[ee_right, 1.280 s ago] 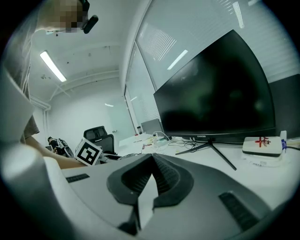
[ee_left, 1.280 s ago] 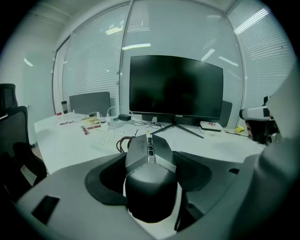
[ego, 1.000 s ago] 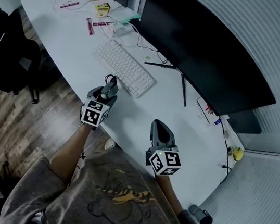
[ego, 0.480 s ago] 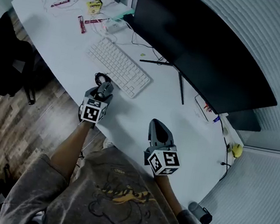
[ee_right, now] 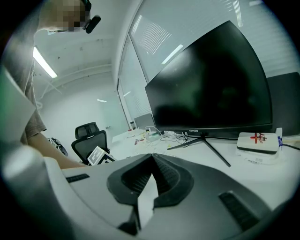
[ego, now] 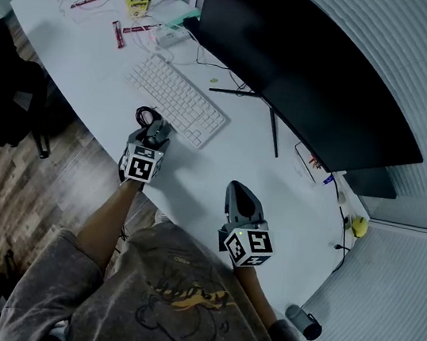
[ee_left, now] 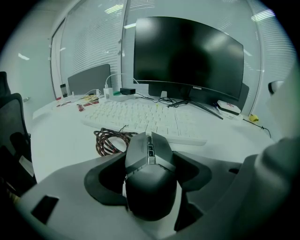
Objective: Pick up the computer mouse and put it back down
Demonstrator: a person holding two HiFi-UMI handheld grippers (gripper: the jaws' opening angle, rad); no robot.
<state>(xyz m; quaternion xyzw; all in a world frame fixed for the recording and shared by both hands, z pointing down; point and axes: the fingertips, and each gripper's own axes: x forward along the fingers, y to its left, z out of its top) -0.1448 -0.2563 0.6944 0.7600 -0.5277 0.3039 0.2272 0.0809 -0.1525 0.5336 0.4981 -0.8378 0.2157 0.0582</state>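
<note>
The left claw (ego: 155, 130) has lowered toward the white counter (ego: 197, 173), gripping the dark grey plastic computer mouse (ee_left: 149, 161); pickup done, release remains. The right claw (ee_right: 151, 158) is closed, empty.

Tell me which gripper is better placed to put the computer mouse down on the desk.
Left. The left gripper has the computer mouse between its jaws, low over the desk beside the keyboard. The right gripper is shut, empty and apart from it.
</note>
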